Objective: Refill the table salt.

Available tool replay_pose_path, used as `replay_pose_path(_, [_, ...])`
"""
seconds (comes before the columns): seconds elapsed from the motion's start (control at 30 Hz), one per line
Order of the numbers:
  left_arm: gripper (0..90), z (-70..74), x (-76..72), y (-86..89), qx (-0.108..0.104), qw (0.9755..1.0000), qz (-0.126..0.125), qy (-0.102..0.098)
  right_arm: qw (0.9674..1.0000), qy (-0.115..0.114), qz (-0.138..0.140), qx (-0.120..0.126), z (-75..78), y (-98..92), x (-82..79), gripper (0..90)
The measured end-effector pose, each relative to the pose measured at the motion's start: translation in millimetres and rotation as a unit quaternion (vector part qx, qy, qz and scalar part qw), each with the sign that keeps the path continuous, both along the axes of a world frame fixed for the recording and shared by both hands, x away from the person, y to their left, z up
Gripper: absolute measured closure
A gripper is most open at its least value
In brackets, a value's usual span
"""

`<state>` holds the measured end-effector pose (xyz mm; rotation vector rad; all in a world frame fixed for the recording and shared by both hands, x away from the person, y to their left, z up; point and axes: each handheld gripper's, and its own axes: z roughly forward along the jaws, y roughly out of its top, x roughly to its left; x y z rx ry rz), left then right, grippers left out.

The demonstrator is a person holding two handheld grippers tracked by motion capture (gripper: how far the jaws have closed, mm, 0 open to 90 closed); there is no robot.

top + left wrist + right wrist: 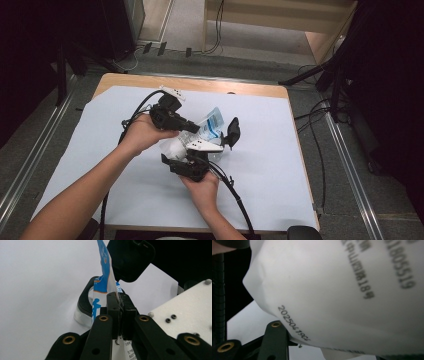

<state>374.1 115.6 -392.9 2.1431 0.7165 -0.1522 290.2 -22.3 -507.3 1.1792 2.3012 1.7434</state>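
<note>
A white plastic pouch (212,121) with blue print and black lettering hangs above the table between both grippers. My left gripper (194,128) comes in from the left, held in a hand, and in the left gripper view it (120,298) is shut on the pouch's (103,280) blue-and-white edge. My right gripper (212,140) reaches up from the near side, with one black jaw standing right of the pouch. In the right gripper view the pouch's white body (342,295) with its printed date code sits between the jaws, which grip its sides; one finger (274,340) shows at lower left.
The table (270,91) carries a pale sheet (265,175) with bare room on all sides of the hands. A clear object with a black rim (83,307) lies on the sheet behind the pouch. Cables trail from both grippers. Dark stands and floor cables surround the table.
</note>
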Motion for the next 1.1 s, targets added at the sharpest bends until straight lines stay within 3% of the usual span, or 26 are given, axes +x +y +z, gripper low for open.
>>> replay_pose_path(0.37, [89.8,-0.1,0.9,-5.5,0.013,0.9999,0.007,-0.003,0.9996,-0.010,0.014,-0.020,2.0,1.3,1.1,48.0])
replay_pose_path(0.67, [89.3,1.0,1.9,-6.8,0.013,0.9998,0.011,-0.005,0.9997,0.010,0.018,0.011,2.9,-0.2,3.7,49.4])
replay_pose_path(1.1, [89.1,1.0,1.5,-5.9,0.010,0.9999,0.009,-0.005,0.9998,0.006,0.016,0.009,2.7,0.5,2.8,49.8])
